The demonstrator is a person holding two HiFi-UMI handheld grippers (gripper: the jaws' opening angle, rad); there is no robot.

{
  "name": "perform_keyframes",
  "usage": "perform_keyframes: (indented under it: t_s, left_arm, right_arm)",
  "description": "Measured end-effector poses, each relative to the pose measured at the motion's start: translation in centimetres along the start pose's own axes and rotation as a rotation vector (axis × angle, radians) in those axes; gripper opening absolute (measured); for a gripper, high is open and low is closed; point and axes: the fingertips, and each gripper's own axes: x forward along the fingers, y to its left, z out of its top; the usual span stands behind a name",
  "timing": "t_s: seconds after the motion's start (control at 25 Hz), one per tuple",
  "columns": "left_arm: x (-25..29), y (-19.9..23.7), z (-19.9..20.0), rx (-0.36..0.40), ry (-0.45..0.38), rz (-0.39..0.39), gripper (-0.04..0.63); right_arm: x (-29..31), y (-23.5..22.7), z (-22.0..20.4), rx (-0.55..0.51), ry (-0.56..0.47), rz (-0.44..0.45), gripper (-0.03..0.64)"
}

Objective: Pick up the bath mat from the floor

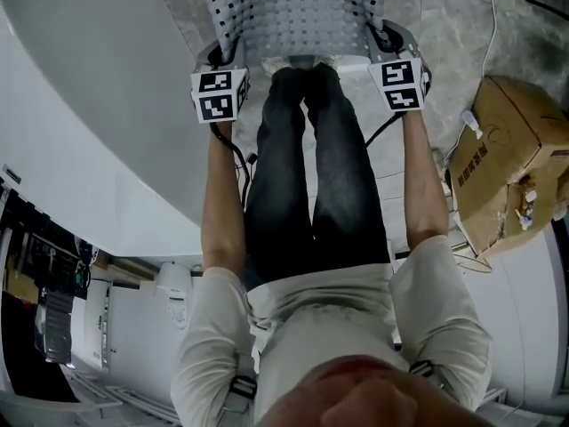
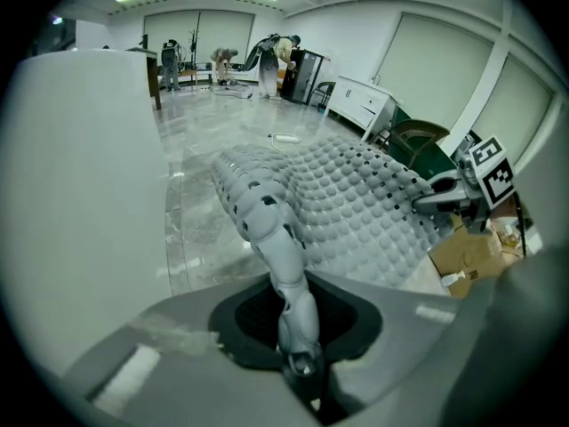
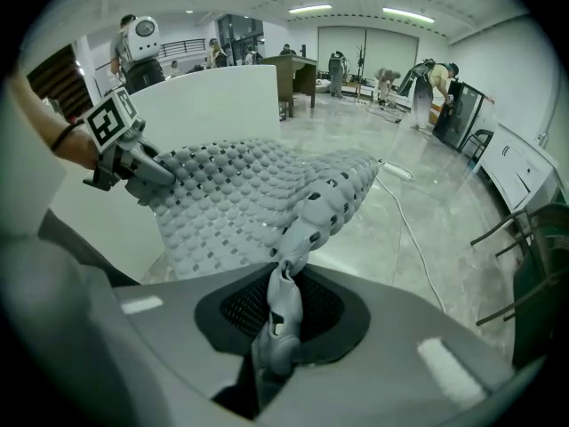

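My left gripper (image 2: pixel 298 350) and right gripper (image 3: pixel 277 323) each pinch a near corner of the bath mat (image 1: pixel 293 16). It sags between them over the floor (image 1: pixel 444 25). It looks soft, floppy and light, so corner grips suit it.

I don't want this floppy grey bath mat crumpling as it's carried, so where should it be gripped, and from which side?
Pinch the two corners of its near edge, coming from the person's side, as the left gripper and right gripper do. The bath mat is thin and limp, so its edge fits between the jaws and two spaced holds keep it spread.
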Motion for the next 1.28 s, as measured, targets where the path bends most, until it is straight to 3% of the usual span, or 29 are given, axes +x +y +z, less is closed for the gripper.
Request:
perform_keyframes:
  t_s: [0.56, 1.28]
  left_arm:
    - [-11.0, -1.9, 5.3, 0.024, -0.090, 0.017, 0.052]
    - [-27.4, -3.5, 13.9, 0.025, -0.295, 0.083, 0.052]
  right_arm:
    - [-11.4, 1.1, 6.6, -0.029, -0.078, -0.062, 0.051]
    - [-26.8, 1.8, 17.8, -0.100, -0.244, -0.141, 0.049]
